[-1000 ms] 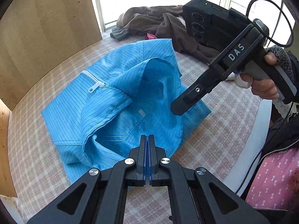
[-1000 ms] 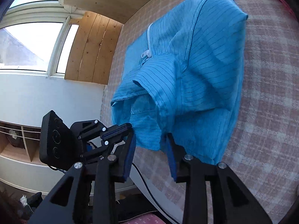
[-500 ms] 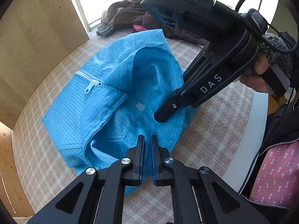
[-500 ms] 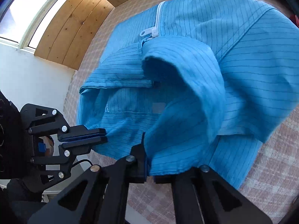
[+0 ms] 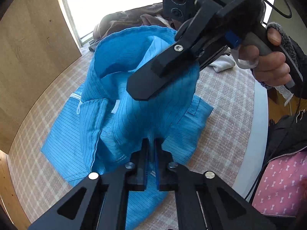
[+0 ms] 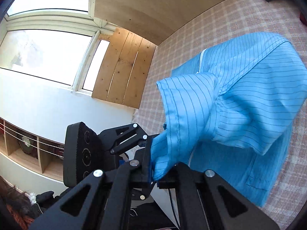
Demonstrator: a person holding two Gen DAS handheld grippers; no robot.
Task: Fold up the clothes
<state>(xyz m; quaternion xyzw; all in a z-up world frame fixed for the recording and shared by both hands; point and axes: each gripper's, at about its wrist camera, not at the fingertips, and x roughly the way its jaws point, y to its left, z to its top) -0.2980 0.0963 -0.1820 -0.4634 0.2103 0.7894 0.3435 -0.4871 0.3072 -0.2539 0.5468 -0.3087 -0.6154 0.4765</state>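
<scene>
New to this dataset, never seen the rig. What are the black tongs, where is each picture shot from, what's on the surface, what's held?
There is no robot here. A person holds a pair of handheld tongs in each hand, and a fisheye camera on each looks forward along its two fingers.

The left-hand view looks down past the left tongs, with the right tongs and the right hand crossing the top of the picture. The right-hand view looks past the right tongs, with the left tongs to their left.

On the checked cloth lies a blue striped zip jacket. Both tongs are shut on its fabric near the close edge, and the pinched part is lifted off the surface. Brown clothes and a white item lie farther back by the window.
</scene>
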